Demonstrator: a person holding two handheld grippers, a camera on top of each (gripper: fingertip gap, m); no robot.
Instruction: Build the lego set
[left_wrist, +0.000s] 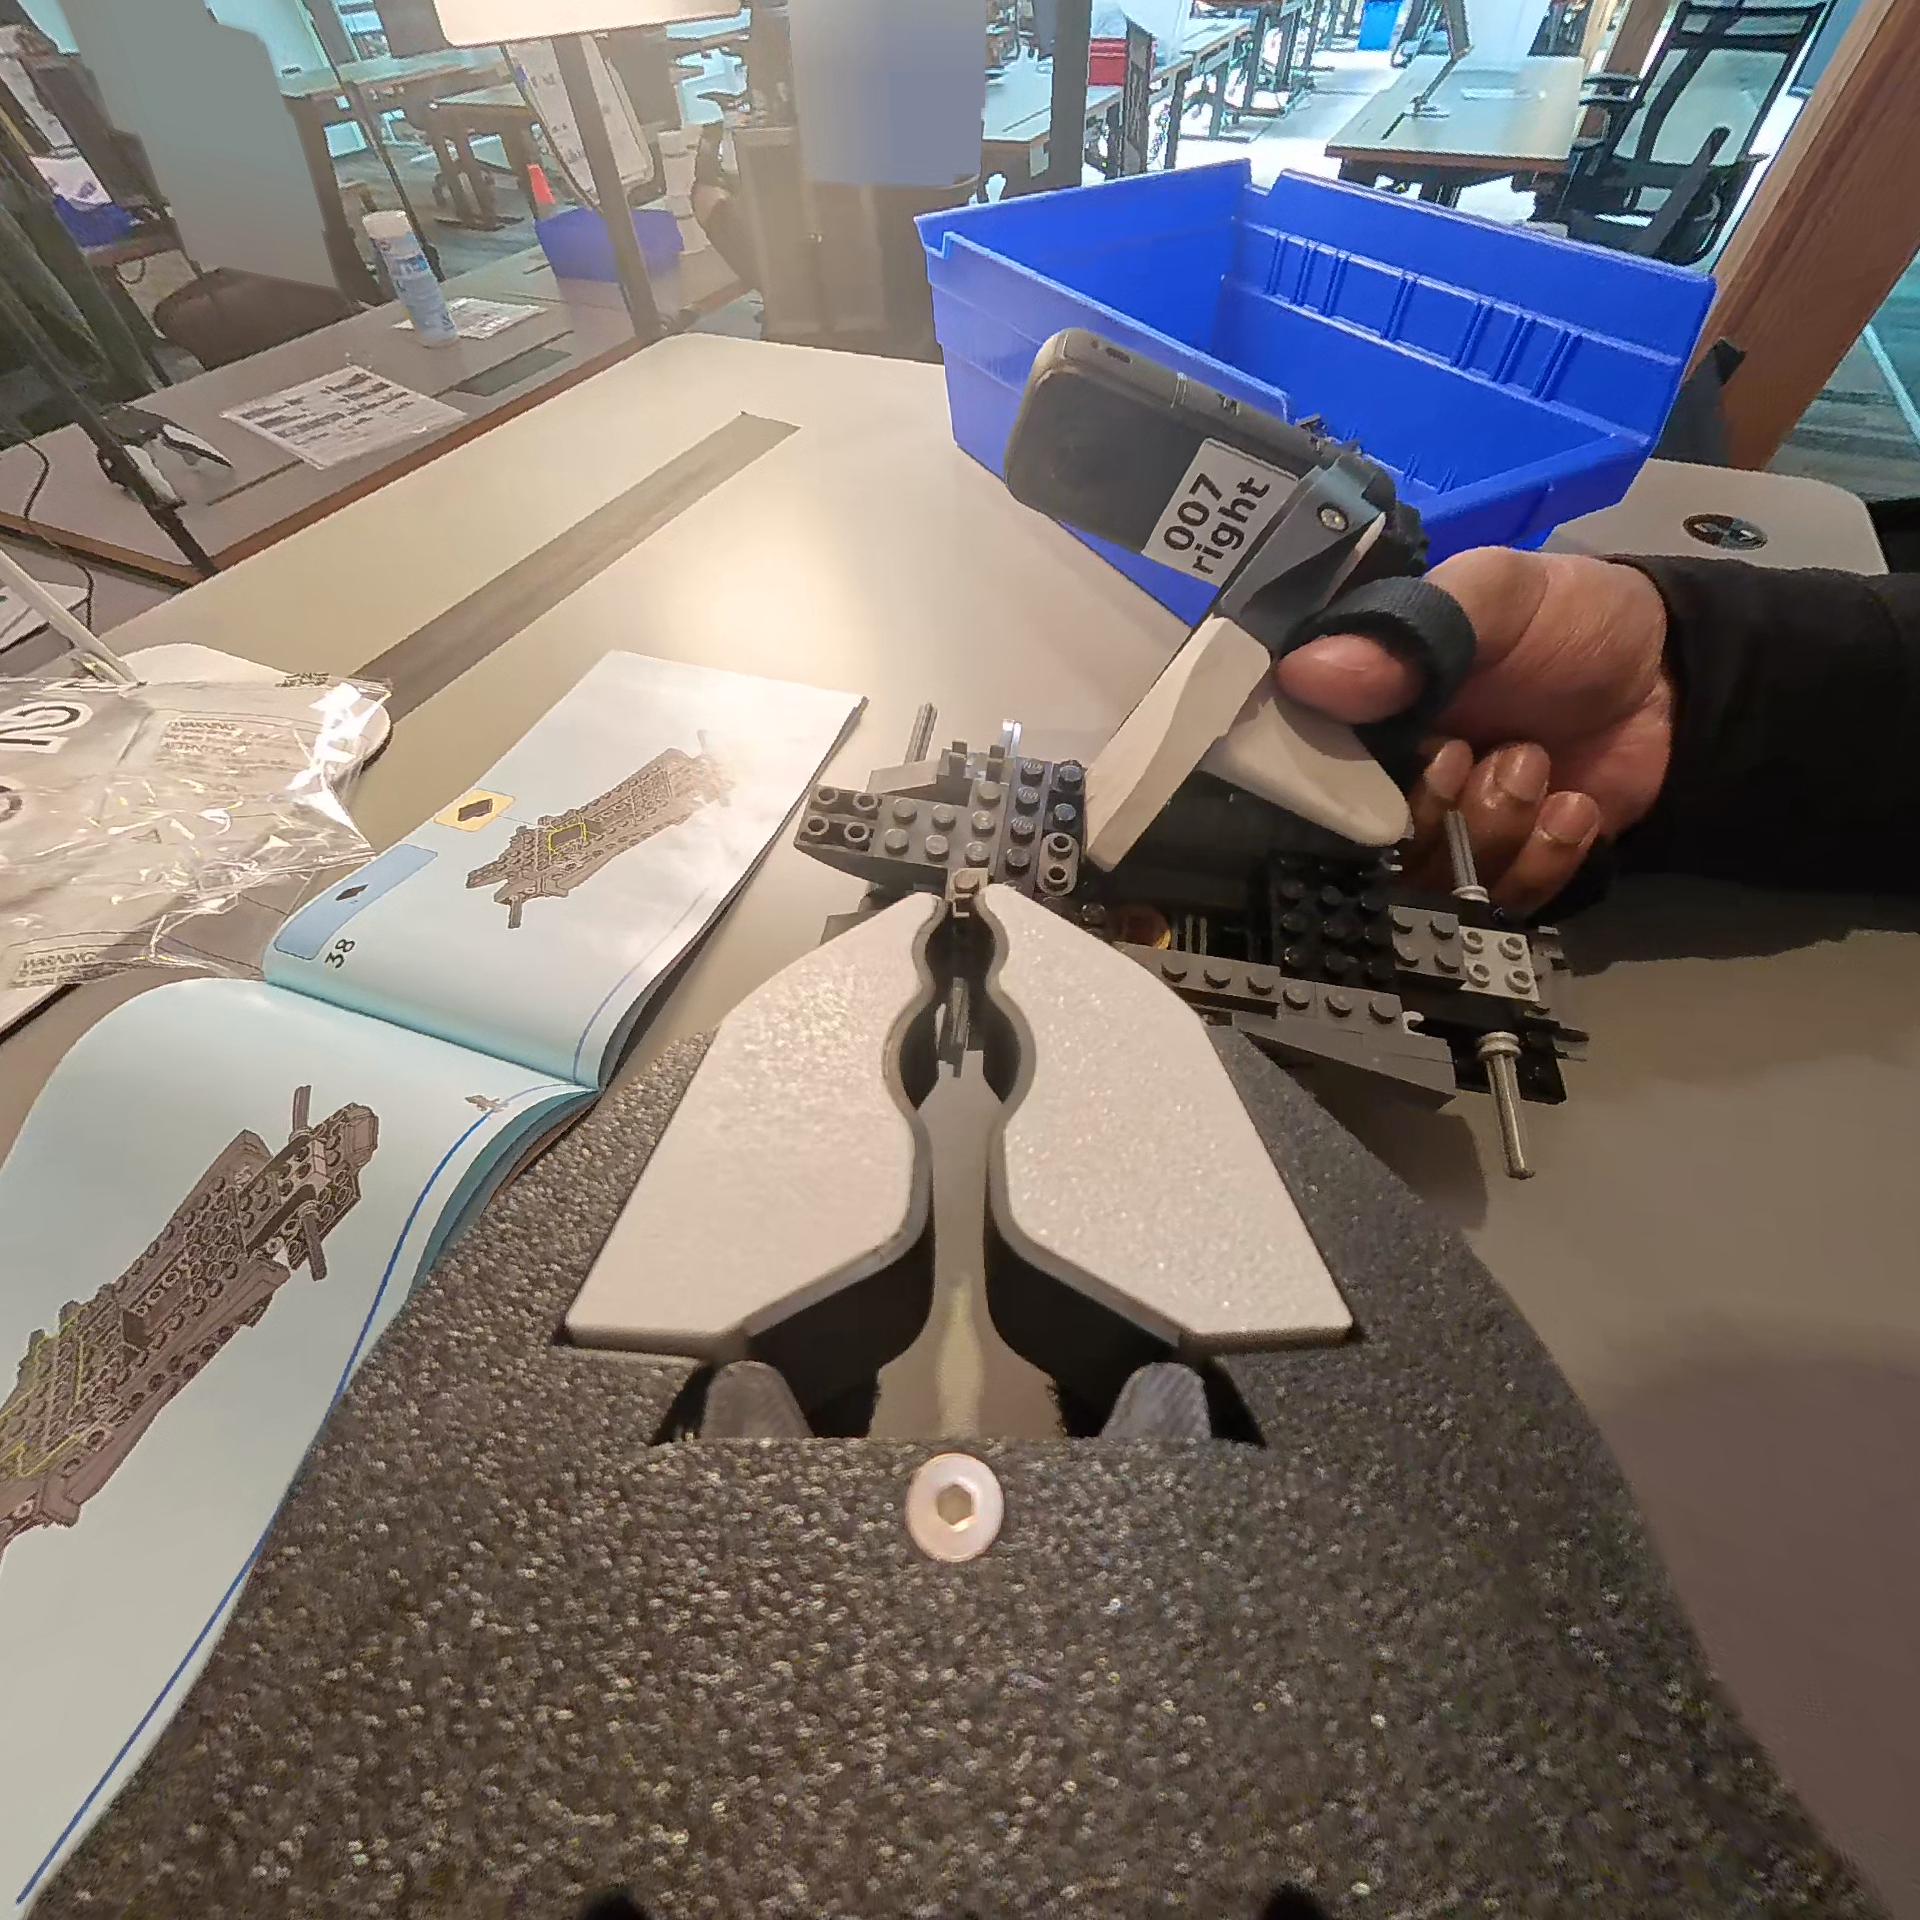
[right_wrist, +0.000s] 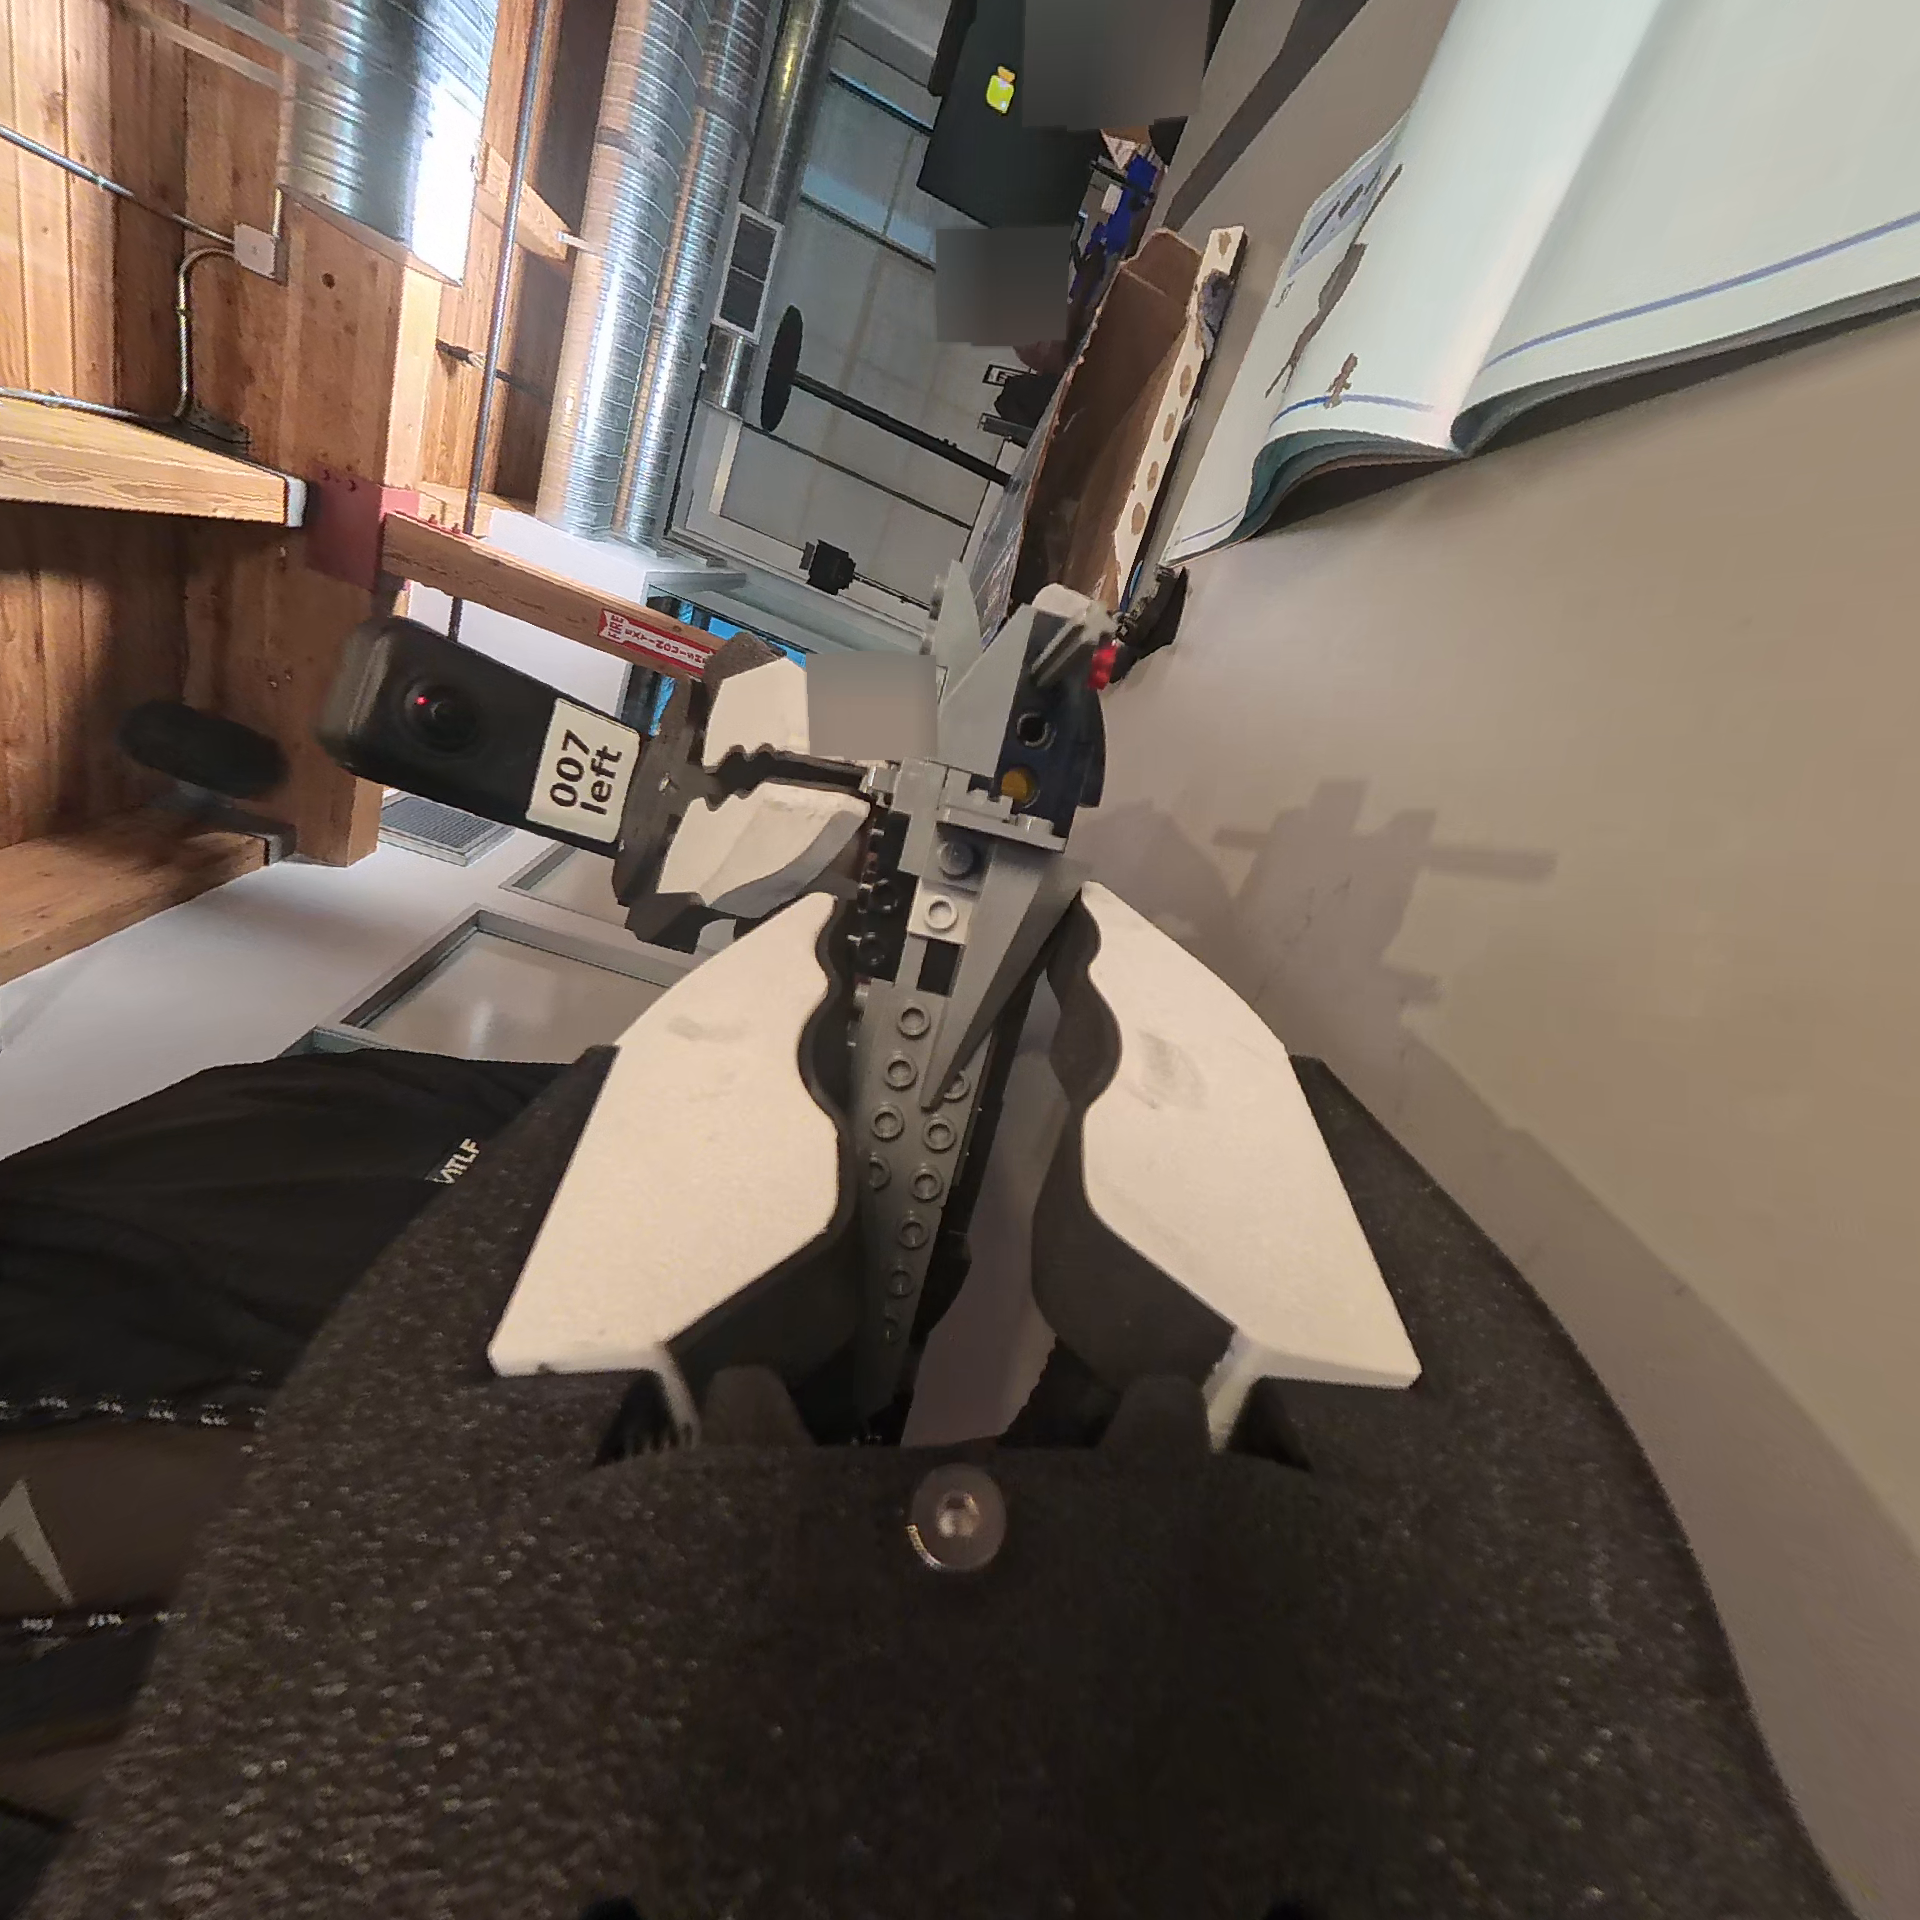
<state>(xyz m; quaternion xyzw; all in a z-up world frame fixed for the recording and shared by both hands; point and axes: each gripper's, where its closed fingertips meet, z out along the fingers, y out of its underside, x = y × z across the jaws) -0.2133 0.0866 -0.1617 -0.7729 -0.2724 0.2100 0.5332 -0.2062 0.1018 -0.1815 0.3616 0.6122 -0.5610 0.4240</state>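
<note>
Model: a grey and black brick-built model of studded plates, darker blocks near the middle, and thin metal-coloured axles sticking out of its right end.
Long axis: it runs across the left wrist view, from a studded grey plate section at upper left toward the axle end at lower right; in the right wrist view a tapering studded grey plate points back toward that camera.
Place: low over the pale desk, between an open instruction booklet and a blue bin — whether it touches the desk cannot be told.
Left gripper: fingers nearly together, pinching a small grey stud piece at the model's near edge.
Right gripper: fingers part open — clamped on the model from both sides, held by a hand in a dark sleeve.
Around: a clear plastic bag lies left of the booklet.
</note>
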